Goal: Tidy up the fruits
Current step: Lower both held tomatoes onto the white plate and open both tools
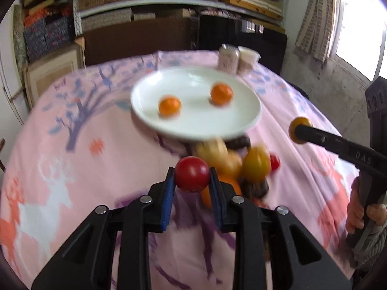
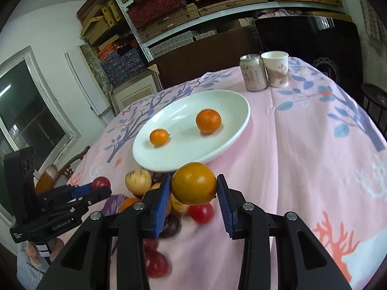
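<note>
My left gripper (image 1: pixel 192 177) is shut on a red tomato (image 1: pixel 191 174) and holds it above the fruit pile (image 1: pixel 232 166). My right gripper (image 2: pixel 193 188) is shut on an orange (image 2: pixel 194 183) above the same pile (image 2: pixel 154 193). The white plate (image 1: pixel 154 118) beyond the pile holds two small oranges (image 1: pixel 169 106) (image 1: pixel 221 93); the plate also shows in the right wrist view (image 2: pixel 232 137) with both oranges (image 2: pixel 159 137) (image 2: pixel 208 121). The left gripper with its tomato (image 2: pixel 101 183) shows at the left of the right wrist view. The right gripper with its orange (image 1: pixel 300 130) shows at the right of the left wrist view.
A drink can (image 2: pixel 253 76) and a paper cup (image 2: pixel 275 72) stand at the table's far edge behind the plate. A pink patterned cloth (image 2: pixel 302 157) covers the table. Loose red tomatoes (image 2: pixel 202 212) (image 2: pixel 157 263) lie near the pile. Shelves stand behind the table.
</note>
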`<action>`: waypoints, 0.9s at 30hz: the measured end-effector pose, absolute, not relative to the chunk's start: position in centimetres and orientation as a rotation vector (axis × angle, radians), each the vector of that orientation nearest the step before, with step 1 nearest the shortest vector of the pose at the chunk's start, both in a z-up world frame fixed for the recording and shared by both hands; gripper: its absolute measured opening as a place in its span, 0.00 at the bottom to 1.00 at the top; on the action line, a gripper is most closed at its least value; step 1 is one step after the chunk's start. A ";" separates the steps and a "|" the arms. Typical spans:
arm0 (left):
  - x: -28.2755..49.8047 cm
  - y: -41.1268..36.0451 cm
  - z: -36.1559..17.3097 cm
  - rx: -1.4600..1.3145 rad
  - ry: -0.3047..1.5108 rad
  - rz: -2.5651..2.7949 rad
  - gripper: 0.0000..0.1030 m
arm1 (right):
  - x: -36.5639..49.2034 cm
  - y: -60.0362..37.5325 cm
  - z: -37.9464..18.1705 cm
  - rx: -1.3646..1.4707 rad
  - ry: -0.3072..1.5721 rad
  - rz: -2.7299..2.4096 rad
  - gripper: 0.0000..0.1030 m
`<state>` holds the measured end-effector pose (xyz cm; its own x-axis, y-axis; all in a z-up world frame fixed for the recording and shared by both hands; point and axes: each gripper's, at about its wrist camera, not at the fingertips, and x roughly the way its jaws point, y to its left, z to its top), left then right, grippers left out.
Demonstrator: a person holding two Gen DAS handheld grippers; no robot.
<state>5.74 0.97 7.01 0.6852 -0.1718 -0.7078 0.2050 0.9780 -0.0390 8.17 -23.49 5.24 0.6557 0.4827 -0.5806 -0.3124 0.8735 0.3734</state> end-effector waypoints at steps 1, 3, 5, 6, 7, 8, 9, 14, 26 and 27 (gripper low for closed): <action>6.9 1.1 7.8 0.036 0.774 -0.208 0.26 | 9.0 -23.1 5.8 0.248 0.729 0.467 0.38; 9.3 1.1 8.6 0.021 0.763 -0.187 0.26 | 11.2 -21.9 6.7 0.218 0.720 0.462 0.38; 11.6 0.9 8.5 0.003 0.771 -0.193 0.26 | 13.1 -20.5 6.8 0.180 0.726 0.464 0.38; 12.6 0.6 8.2 -0.002 0.780 -0.191 0.26 | 14.1 -20.0 6.5 0.180 0.740 0.469 0.38; 13.7 0.5 7.7 -0.013 0.796 -0.195 0.26 | 14.8 -19.5 6.1 0.183 0.750 0.472 0.38; 14.5 0.3 7.2 -0.025 0.813 -0.203 0.27 | 15.5 -19.1 5.7 0.185 0.761 0.475 0.39; 15.1 0.3 6.6 -0.038 0.827 -0.208 0.28 | 16.1 -18.9 5.3 0.185 0.764 0.476 0.42; 15.6 0.8 5.2 -0.050 0.821 -0.182 0.61 | 15.8 -19.7 4.7 0.170 0.743 0.427 0.56; 7.6 2.1 5.0 -0.048 0.795 -0.124 0.72 | 5.3 -20.9 3.2 0.131 0.711 0.485 0.57; 7.4 1.8 5.0 -0.046 0.792 -0.127 0.72 | 4.7 -20.3 3.1 0.105 0.708 0.490 0.57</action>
